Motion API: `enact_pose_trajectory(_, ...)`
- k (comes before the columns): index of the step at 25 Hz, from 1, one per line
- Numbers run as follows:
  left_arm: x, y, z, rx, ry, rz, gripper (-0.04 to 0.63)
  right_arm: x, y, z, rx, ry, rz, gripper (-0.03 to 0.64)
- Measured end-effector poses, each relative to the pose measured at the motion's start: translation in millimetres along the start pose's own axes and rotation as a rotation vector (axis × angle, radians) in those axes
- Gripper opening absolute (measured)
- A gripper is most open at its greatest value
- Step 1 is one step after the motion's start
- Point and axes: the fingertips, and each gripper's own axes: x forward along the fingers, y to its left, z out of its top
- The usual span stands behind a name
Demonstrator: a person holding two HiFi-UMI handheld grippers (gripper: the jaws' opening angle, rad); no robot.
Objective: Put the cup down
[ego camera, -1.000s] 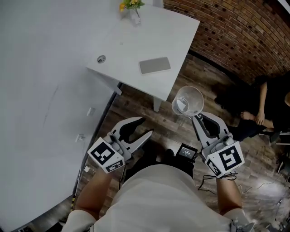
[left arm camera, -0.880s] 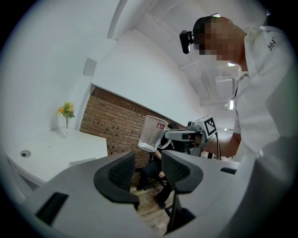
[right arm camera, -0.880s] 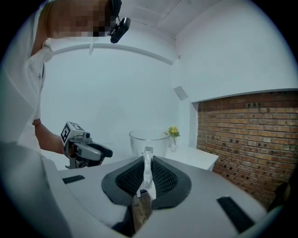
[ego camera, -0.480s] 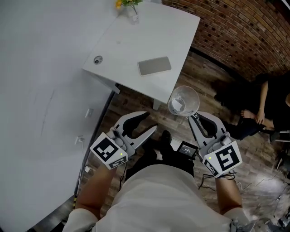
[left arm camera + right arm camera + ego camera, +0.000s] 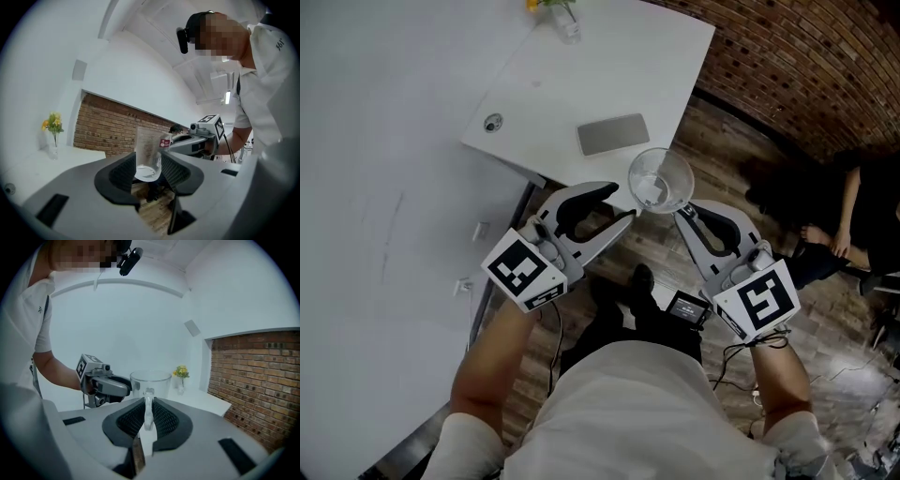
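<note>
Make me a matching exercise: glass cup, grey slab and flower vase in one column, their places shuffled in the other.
1 glass cup
2 grey slab
3 flower vase

A at the table's far edge
B handle gripped in the right tool
C flat on the table near its corner

Pairs: 1-B, 2-C, 3-A

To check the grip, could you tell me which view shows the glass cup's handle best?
The right gripper view: the handle is clamped between the right gripper's pads. The head view looks down into the glass cup, handle hard to make out. The left gripper view shows mainly its body.
</note>
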Motion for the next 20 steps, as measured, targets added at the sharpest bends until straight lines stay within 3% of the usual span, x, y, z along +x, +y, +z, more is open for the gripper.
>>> enact_pose_trajectory(11, 29.9, 30.1, 7.8, 0.015, -0.004, -0.055, 0.173, 30.1, -31.3, -3.9, 0.002, -0.002, 0.039, 0.042)
enact_pose_trajectory(20, 49.2, 79.1, -5.0, 0.002, 0.008, -0.014, 0.178, 72.6, -64.1, -18.9, 0.003, -0.007, 0.063, 0.041)
